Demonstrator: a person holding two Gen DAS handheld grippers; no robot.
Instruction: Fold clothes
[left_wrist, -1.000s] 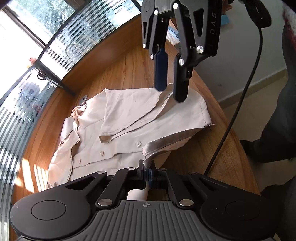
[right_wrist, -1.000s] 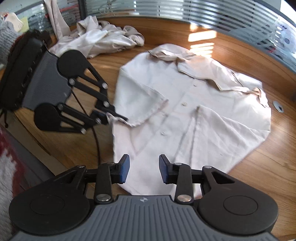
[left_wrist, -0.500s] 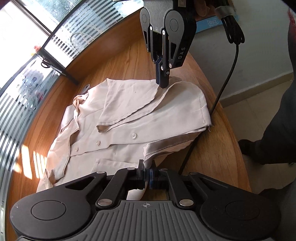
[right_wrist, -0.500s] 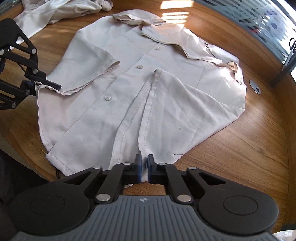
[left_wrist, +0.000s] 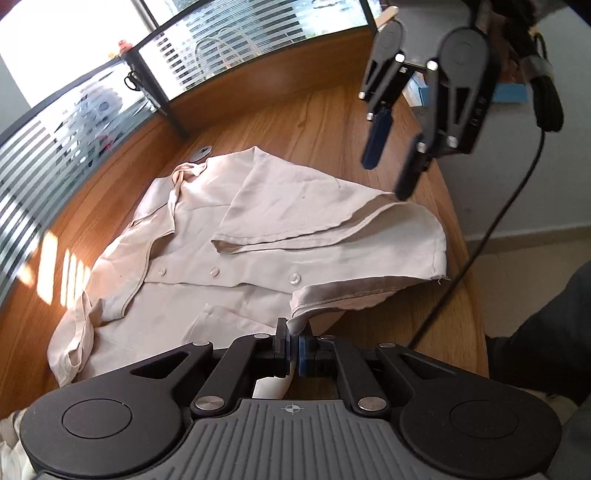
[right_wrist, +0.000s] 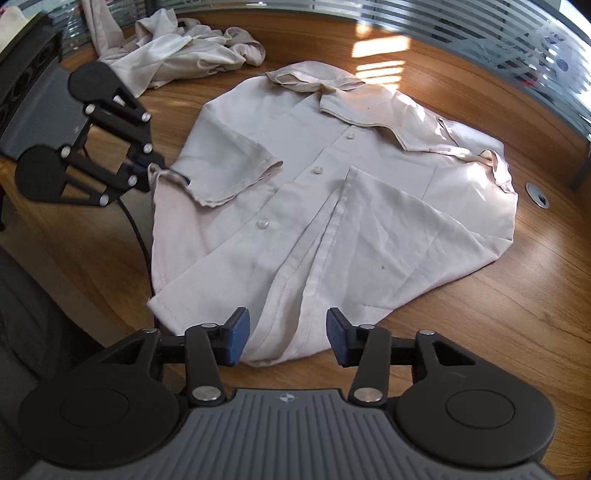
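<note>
A beige short-sleeved button shirt (left_wrist: 229, 254) lies front up on the wooden desk (left_wrist: 325, 125), with one side folded in over the front. It also shows in the right wrist view (right_wrist: 332, 192). My left gripper (left_wrist: 291, 345) is shut on the hem of a sleeve and holds it slightly raised; it appears in the right wrist view (right_wrist: 147, 170) at the shirt's left edge. My right gripper (right_wrist: 288, 334) is open and empty, just above the shirt's bottom hem. In the left wrist view it (left_wrist: 391, 173) hangs over the shirt's far corner.
A pile of crumpled pale clothes (right_wrist: 184, 51) lies at the back left of the desk. A round cable grommet (right_wrist: 537, 194) sits to the right of the shirt. Striped glass partitions (left_wrist: 66, 140) border the desk. A black cable (left_wrist: 480, 251) hangs past the desk edge.
My right gripper was shut at the shirt's bottom hem half a second ago; it has opened and lifted away. My left gripper stays shut on the sleeve hem.
</note>
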